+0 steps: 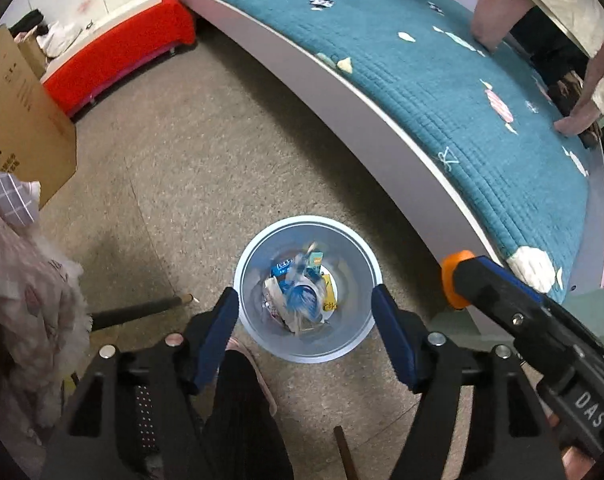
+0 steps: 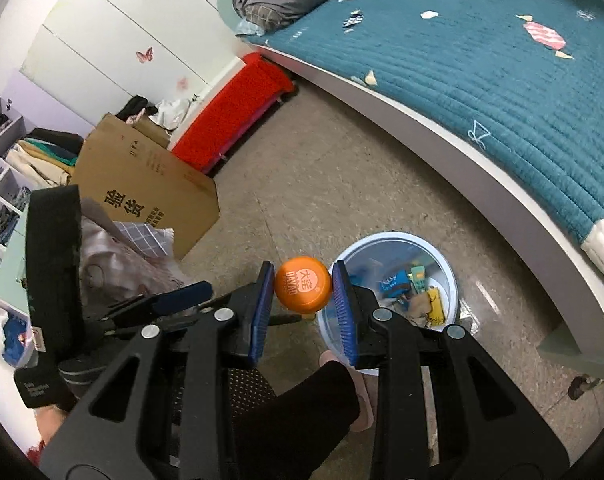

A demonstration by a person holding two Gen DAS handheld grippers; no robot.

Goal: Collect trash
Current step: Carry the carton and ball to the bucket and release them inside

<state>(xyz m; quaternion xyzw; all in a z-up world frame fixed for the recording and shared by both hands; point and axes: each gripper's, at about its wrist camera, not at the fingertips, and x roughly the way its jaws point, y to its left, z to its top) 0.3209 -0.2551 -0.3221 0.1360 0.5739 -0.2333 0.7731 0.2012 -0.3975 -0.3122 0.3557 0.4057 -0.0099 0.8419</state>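
Left wrist view. The left gripper [image 1: 305, 316] points steeply down over the pale blue bin [image 1: 246, 280] on the floor, just beside the bed [image 1: 442, 80]. Its jaws stand apart with nothing between the blue pads [image 1: 218, 332]. Inside the bin lies a heap of wrappers and packets [image 1: 302, 296]; the topmost pieces are smeared with motion blur, which reads as trash only now let go, though I cannot tell for certain. The right gripper [image 1: 456, 280] enters from the right, showing an orange item at its tip, beside the bin and not over it. More scraps [image 1: 500, 106] lie scattered on the teal bedcover.

Right wrist view. The right gripper is clamped on an orange bottle cap end [image 2: 302, 284], printed face toward the camera, both pads pressing its sides. The object hangs left of the bin's rim, above the floor, not yet above the opening. The left gripper's body [image 2: 162, 300] shows at lower left. A cardboard box [image 2: 142, 196] stands well apart.

Judgement. The step in hand is depositing: the left side appears finished, the right not yet. The next move calls for carrying the orange object sideways until it sits squarely over the opening, then parting the jaws. Released here, it would likely strike the rim or floor and roll.
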